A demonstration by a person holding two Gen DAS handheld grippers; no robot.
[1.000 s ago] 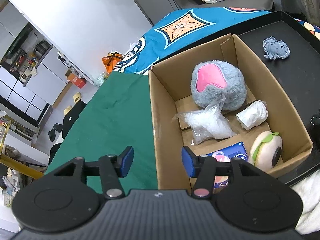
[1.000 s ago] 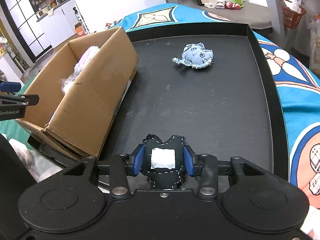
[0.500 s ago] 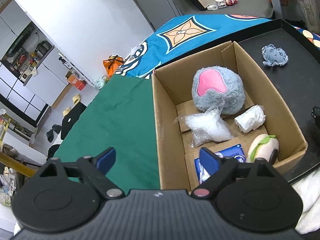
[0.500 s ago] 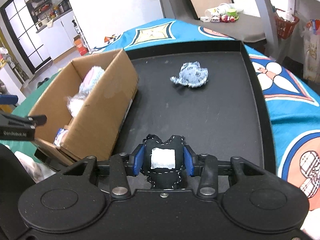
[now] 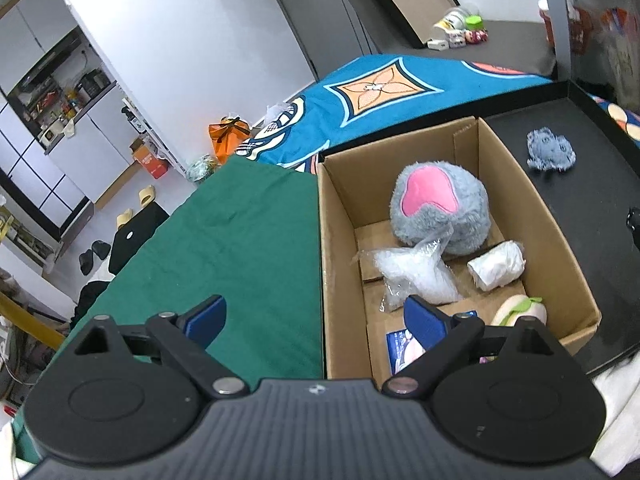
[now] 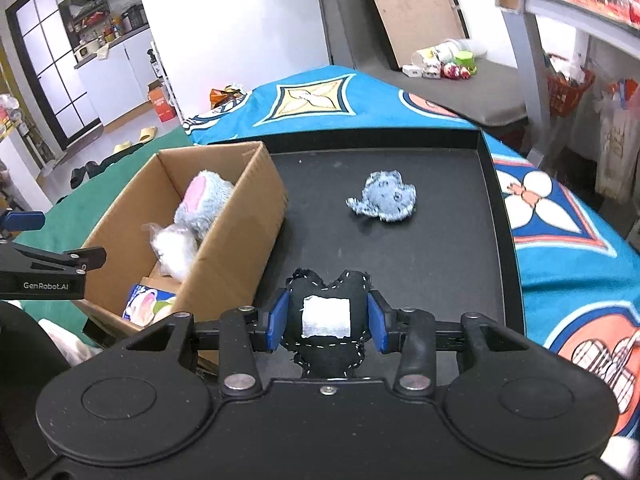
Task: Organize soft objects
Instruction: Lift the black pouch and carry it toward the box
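You see a dark green cloth (image 5: pixel 240 240) spread beside a blue patterned blanket (image 6: pixel 312 104). Beyond them, an orange paper bag (image 5: pixel 228 138) and pale yellow slippers (image 5: pixel 146 195) sit on the floor.

Two down-tilted wrist views, shared cardboard box (image 5: pixel 448 240)

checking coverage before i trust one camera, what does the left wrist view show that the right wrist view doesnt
Left wrist view only: the white roll in the box, and the left tool, open and empty.
Right wrist view only: the right tool shut on a black plush with a white patch.
Both: the box, the grey plush, the plastic bag, the blue packet and the denim toy on the black tray.
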